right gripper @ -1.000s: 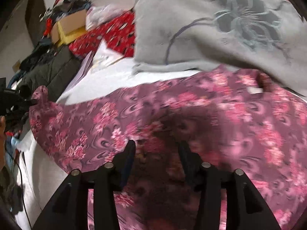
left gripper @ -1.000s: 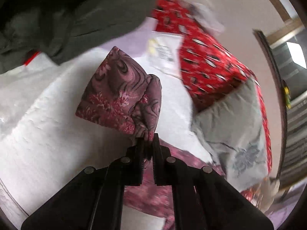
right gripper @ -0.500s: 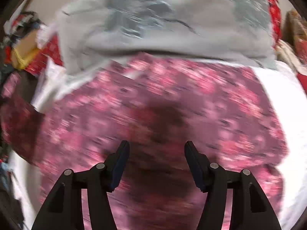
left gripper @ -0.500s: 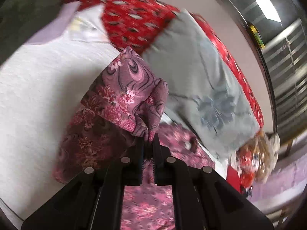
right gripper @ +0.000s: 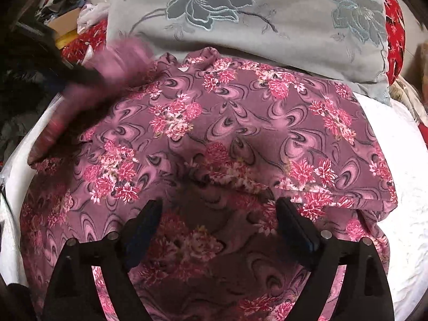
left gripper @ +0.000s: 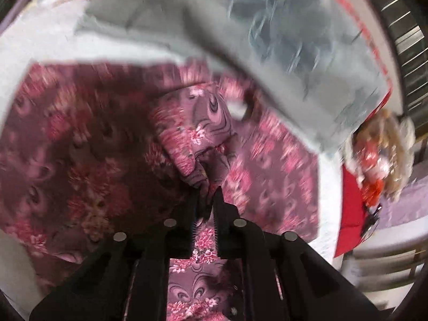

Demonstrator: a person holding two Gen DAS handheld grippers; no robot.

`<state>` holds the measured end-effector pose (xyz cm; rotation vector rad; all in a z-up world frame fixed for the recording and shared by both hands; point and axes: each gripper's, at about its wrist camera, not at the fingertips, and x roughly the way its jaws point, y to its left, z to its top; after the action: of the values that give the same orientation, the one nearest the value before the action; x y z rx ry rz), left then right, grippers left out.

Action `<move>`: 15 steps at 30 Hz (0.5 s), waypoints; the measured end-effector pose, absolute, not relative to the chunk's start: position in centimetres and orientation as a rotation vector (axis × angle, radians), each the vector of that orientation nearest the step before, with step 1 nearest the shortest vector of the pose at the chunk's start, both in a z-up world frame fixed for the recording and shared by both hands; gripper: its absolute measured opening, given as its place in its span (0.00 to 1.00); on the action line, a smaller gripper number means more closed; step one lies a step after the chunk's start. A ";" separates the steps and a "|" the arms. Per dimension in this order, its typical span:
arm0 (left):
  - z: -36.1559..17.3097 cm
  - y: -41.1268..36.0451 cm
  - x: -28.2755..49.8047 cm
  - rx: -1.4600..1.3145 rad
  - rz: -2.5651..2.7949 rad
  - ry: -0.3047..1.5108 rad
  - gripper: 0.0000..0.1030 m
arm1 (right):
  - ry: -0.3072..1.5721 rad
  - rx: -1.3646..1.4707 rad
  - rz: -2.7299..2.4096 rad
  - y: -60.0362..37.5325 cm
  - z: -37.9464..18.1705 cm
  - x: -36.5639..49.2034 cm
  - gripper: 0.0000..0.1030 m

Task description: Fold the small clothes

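A mauve garment with pink flowers (right gripper: 240, 133) lies spread on a white bed cover (right gripper: 401, 214). My left gripper (left gripper: 205, 195) is shut on a bunched end of the garment (left gripper: 198, 133) and holds it over the spread part. In the right wrist view that raised end is a blur at the left (right gripper: 88, 85). My right gripper (right gripper: 218, 214) is open, low over the garment's near part, with nothing between its fingers.
A grey pillow with embroidered flowers (right gripper: 254, 18) lies just behind the garment and also shows in the left wrist view (left gripper: 267, 40). A red patterned cover (right gripper: 396, 26) is behind it. Dark clothes and boxes (right gripper: 58, 8) are piled at the far left.
My left gripper has carried the held end from the left side over the spread garment toward the pillow. My right gripper has opened wider and stays over the garment.
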<state>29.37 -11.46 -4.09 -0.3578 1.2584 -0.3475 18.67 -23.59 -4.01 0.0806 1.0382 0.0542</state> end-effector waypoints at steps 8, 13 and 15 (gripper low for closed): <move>-3.5 -7.4 27.6 -0.478 -0.467 1.272 0.34 | 1.023 0.053 0.054 -23.5 -4.2 18.2 0.89; -2.2 1.3 24.5 -0.638 -0.364 1.144 0.67 | 0.921 0.145 0.018 -24.0 -1.3 19.1 0.88; -3.1 3.6 23.6 -0.700 -0.343 1.153 0.67 | 0.877 0.177 0.043 -23.3 0.2 20.2 0.89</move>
<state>23.64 3.64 -3.06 -0.6999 1.1533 -0.3435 20.22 -23.30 0.25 0.1772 0.8774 0.0426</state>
